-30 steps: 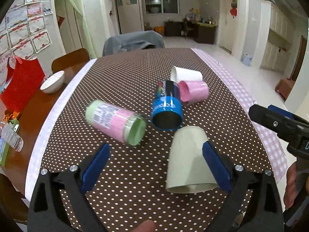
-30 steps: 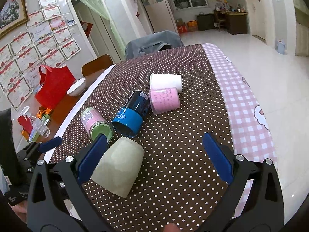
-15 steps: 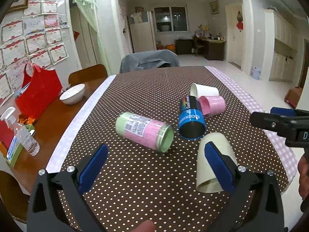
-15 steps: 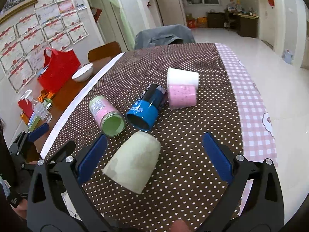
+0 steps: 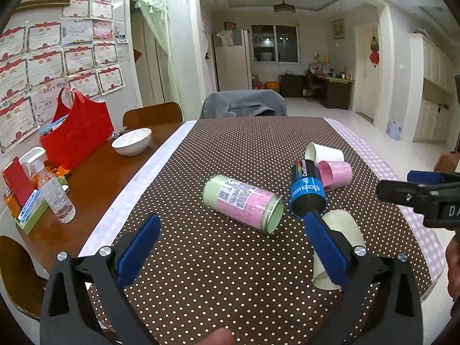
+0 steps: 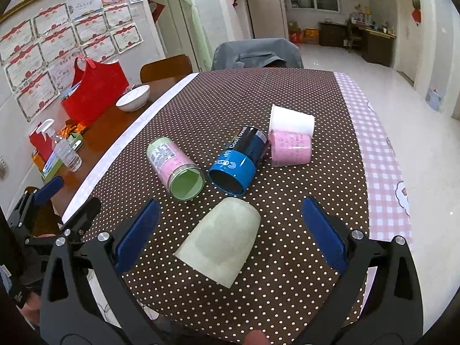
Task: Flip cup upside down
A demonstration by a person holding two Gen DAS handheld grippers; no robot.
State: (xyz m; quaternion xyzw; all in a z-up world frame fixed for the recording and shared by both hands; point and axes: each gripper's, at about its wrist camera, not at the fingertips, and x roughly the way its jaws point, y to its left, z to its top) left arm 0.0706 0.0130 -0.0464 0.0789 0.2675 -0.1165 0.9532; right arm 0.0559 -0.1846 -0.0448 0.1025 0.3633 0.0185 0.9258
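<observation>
Several cups lie on their sides on the brown dotted tablecloth point(image 6: 287, 201). A pale green cup point(image 6: 221, 241) lies nearest, mouth toward me, between the fingers of my open right gripper point(image 6: 233, 235), untouched. It also shows in the left wrist view point(image 5: 342, 238), partly behind my right finger there. Beyond lie a pink-and-green cup point(image 6: 175, 166), a blue-and-black cup point(image 6: 238, 161), a pink cup point(image 6: 290, 149) and a white cup point(image 6: 290, 120). My left gripper point(image 5: 230, 247) is open and empty, above the cloth to the left of the pale cup.
The bare wooden table point(image 5: 95, 172) at the left holds a white bowl point(image 5: 131, 141), a red bag point(image 5: 76, 132), a water bottle point(image 5: 59, 198) and small boxes. A grey-covered chair point(image 5: 244, 105) stands at the far end. The table's right edge has pink checked cloth point(image 6: 382, 172).
My left gripper has drawn back, up and to the left, away from the pale green cup. My right gripper has shifted so the pale cup now lies between its fingers.
</observation>
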